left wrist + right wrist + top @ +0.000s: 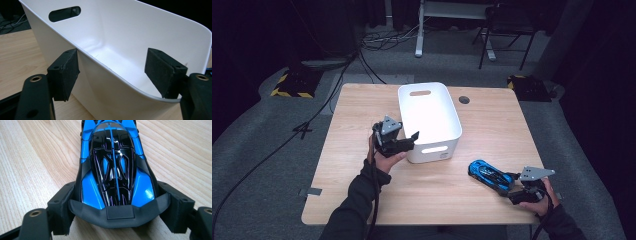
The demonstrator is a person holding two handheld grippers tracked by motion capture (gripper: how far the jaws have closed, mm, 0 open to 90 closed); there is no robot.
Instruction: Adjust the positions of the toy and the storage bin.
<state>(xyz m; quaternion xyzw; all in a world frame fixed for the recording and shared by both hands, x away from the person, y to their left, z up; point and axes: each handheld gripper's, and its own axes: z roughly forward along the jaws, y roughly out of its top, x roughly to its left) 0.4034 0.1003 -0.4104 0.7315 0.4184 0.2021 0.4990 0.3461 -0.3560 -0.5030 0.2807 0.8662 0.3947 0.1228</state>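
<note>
Toy car (488, 175) sits on the worktop (362, 200), its rear clenched in the right tool (511, 193).
Left tool (413, 140) is released, straddling the white bin's (432, 117) wall.

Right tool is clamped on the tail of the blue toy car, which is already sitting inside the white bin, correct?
Not quite. The right tool is clamped on the tail of the blue toy car, but the car sits on the wooden table, outside the white bin and apart from it. The high view shows this; the right gripper view shows wood grain beneath the car.
</note>
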